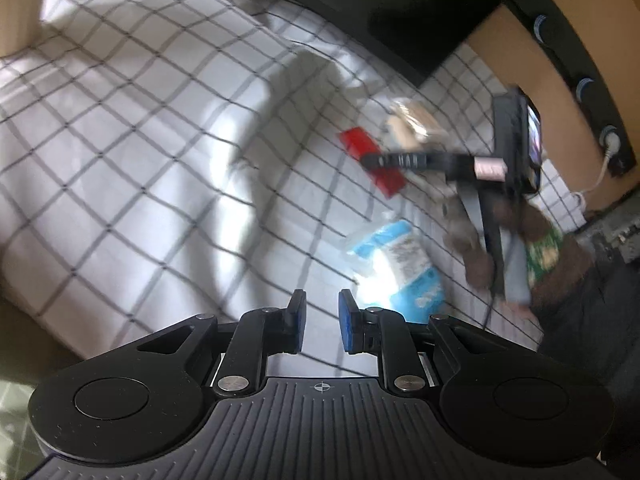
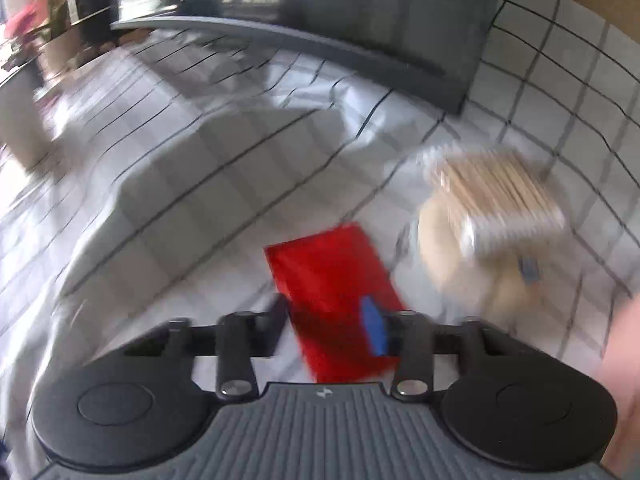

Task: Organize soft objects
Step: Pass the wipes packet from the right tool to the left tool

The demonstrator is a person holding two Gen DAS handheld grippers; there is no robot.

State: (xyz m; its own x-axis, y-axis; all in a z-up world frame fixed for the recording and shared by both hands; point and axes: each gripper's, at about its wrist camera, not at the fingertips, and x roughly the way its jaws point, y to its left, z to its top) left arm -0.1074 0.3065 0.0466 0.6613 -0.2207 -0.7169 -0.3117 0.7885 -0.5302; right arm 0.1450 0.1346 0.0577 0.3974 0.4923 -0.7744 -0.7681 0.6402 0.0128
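**Left tool shut and empty, right tool open over the red packet**

At the bottom of the left wrist view, the left gripper has its blue-padded jaws drawn to a narrow slit with nothing in it. It hangs over a white cloth with a dark grid.

Just beyond its right finger, right of centre, lies a blue and white packet, flat on the cloth. To the right of that, near the frame's right edge, is a brown plush toy with a green patterned patch. It is blurred and partly behind the body of the other tool.

Further up, the right gripper reaches in from the right, its dark fingers over a red packet. Just above the red packet is a pale beige pack, too blurred there to read. Beyond them, a dark box fills the top centre. In the upper right, a tan wall carries a black strip with blue-ringed sockets and a white cable.

In the right wrist view, that tool's jaws stand apart. The red packet lies on the cloth between and beneath them, running up to mid-frame. The right blue pad overlaps it and the left finger sits at its edge. The blur hides whether either pad touches it. In this view, right of and above the red packet, the beige pack shows as a clear wrapper of pale sticks lying on a round beige thing.
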